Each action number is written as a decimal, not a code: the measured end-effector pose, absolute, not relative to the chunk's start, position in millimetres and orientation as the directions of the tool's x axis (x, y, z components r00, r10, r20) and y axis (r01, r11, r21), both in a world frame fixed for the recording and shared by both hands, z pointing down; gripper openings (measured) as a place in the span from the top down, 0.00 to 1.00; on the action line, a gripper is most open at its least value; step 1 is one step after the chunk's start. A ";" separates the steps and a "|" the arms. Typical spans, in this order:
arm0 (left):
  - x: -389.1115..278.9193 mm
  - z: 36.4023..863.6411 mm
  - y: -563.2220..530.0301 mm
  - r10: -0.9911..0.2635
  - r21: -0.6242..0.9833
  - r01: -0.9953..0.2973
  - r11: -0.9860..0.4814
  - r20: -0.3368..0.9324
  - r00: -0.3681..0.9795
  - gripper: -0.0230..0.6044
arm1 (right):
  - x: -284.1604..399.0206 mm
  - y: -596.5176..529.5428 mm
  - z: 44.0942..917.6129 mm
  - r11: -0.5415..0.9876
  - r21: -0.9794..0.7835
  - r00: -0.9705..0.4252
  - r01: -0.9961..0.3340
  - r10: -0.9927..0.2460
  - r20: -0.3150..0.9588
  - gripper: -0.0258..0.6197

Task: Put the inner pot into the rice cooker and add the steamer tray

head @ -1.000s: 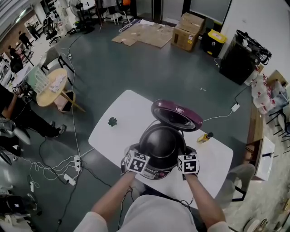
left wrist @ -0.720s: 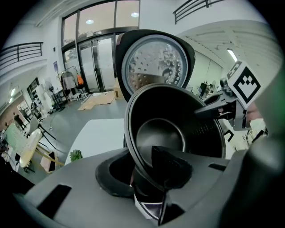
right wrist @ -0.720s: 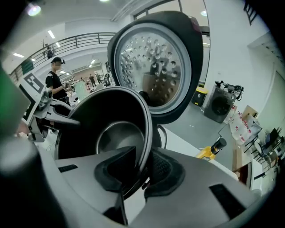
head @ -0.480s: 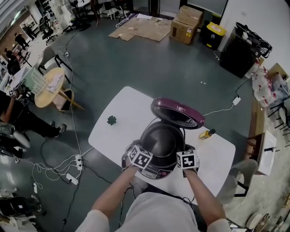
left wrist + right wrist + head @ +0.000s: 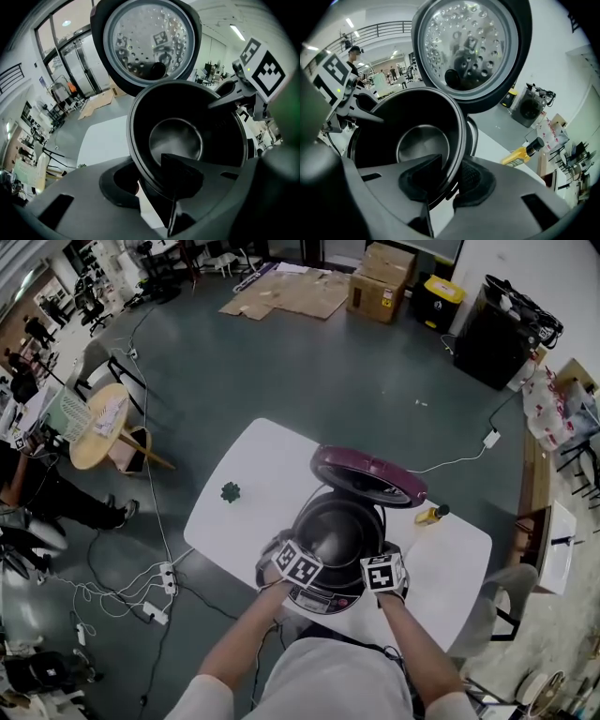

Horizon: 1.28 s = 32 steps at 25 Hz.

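The dark inner pot (image 5: 337, 532) sits low in the rice cooker (image 5: 328, 598), whose purple lid (image 5: 367, 476) stands open behind it. My left gripper (image 5: 300, 557) holds the pot's near-left rim and my right gripper (image 5: 381, 563) the near-right rim. In the left gripper view the rim (image 5: 140, 154) runs between the pads of the left gripper (image 5: 150, 180), which touch it. The right gripper (image 5: 450, 180) has the rim (image 5: 459, 140) between its pads too. Both sets of jaws have just been opening a little. The lid's perforated inner plate (image 5: 147, 40) faces me.
The cooker stands near the front edge of a white table (image 5: 253, 474). A yellow bottle (image 5: 428, 516) lies to its right and a small green object (image 5: 231, 491) to its left. A cable runs from the cooker off the table's far right. Chairs, cables and people are around on the floor.
Both grippers have moved down with the inner pot, which has sunk deeper into the cooker body. The left gripper's cube has rolled somewhat.
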<state>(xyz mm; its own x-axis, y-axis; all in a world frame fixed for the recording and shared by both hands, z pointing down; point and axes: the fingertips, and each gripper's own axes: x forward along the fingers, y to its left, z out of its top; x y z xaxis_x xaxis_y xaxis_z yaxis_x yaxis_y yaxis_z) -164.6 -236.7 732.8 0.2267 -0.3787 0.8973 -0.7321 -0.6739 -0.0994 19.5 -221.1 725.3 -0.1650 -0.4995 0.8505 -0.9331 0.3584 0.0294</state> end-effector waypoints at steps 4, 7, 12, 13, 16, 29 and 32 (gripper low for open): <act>-166.9 745.2 -238.9 -0.370 -0.105 -0.730 -0.676 0.905 0.212 0.71 | 19.8 -225.5 729.5 0.358 0.065 -0.136 -0.932 -0.510 0.849 0.81; -167.5 749.6 -240.9 -0.372 -0.127 -0.725 -0.677 0.909 0.188 0.71 | 20.6 -226.1 734.1 0.347 0.068 -0.126 -0.935 -0.507 0.853 0.81; -165.6 749.4 -241.6 -0.399 -0.164 -0.732 -0.662 0.904 0.158 0.71 | 24.4 -225.4 732.9 0.333 0.054 -0.133 -0.941 -0.514 0.847 0.81; -166.4 749.3 -241.2 -0.403 -0.168 -0.735 -0.657 0.902 0.154 0.71 | 23.9 -225.3 732.2 0.330 0.057 -0.131 -0.942 -0.520 0.844 0.81; -168.0 748.0 -241.2 -0.417 -0.172 -0.747 -0.642 0.896 0.152 0.71 | 23.9 -226.1 732.3 0.316 0.050 -0.134 -0.947 -0.534 0.835 0.82; -183.9 748.5 -247.0 -0.494 -0.281 -0.713 -0.642 0.863 0.104 0.48 | 26.2 -229.8 732.0 0.281 0.080 -0.090 -0.956 -0.543 0.835 0.81; -185.3 746.6 -246.0 -0.486 -0.252 -0.725 -0.641 0.864 0.129 0.46 | 27.4 -225.8 733.3 0.291 0.135 -0.046 -0.947 -0.540 0.840 0.76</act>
